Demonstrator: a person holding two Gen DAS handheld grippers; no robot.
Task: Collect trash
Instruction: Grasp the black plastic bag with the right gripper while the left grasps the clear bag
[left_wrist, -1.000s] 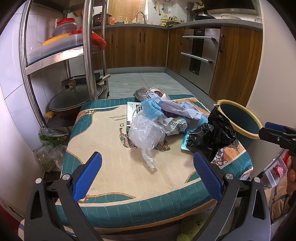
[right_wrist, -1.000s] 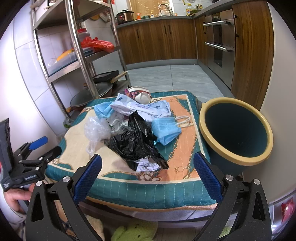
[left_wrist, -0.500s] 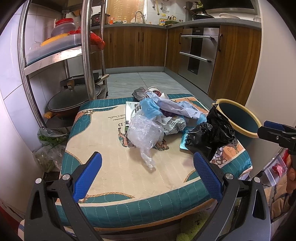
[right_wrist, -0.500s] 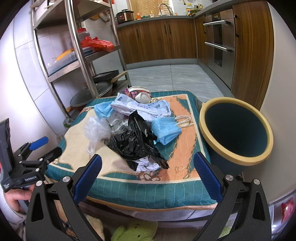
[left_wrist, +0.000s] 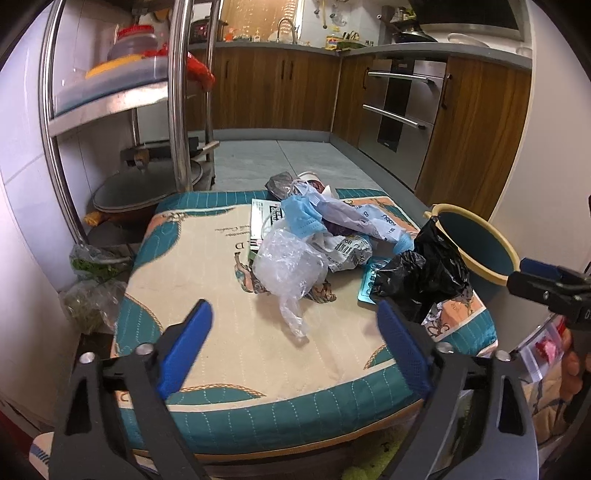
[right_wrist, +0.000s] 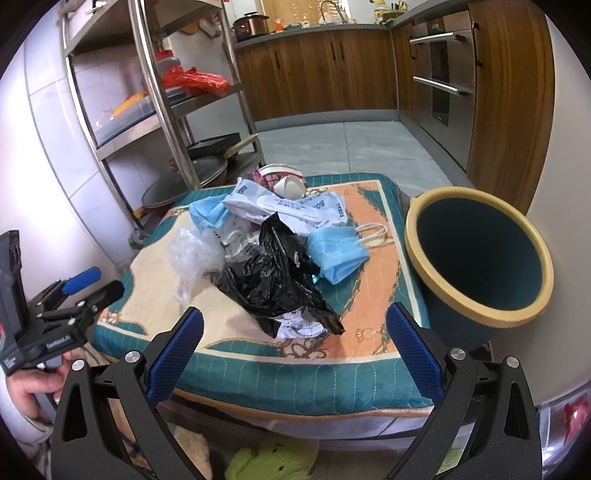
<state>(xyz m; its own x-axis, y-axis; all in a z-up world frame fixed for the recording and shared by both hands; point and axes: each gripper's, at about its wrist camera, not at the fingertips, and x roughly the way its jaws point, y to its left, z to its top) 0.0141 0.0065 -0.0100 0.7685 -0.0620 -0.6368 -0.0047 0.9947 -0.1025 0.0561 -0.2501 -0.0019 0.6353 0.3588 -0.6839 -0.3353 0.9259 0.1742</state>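
Trash sat piled on a cushion (left_wrist: 207, 325) with teal border, toward its far side. Clear plastic bag (left_wrist: 290, 266) on the near-left of the pile, black plastic bag (right_wrist: 275, 280) on the side nearer the bin, blue face mask (right_wrist: 336, 254) just beside it, white printed pouch (right_wrist: 291, 210) behind. Bin (right_wrist: 476, 314), yellow rim, teal inside, stood just beside the cushion's right edge, nothing visible inside. Left gripper (left_wrist: 291, 332) hung over the near cushion edge short of the clear bag, jaws closing, nothing between them. Right gripper (right_wrist: 295, 349) spread wide, released, empty, in front of the black bag without touching it
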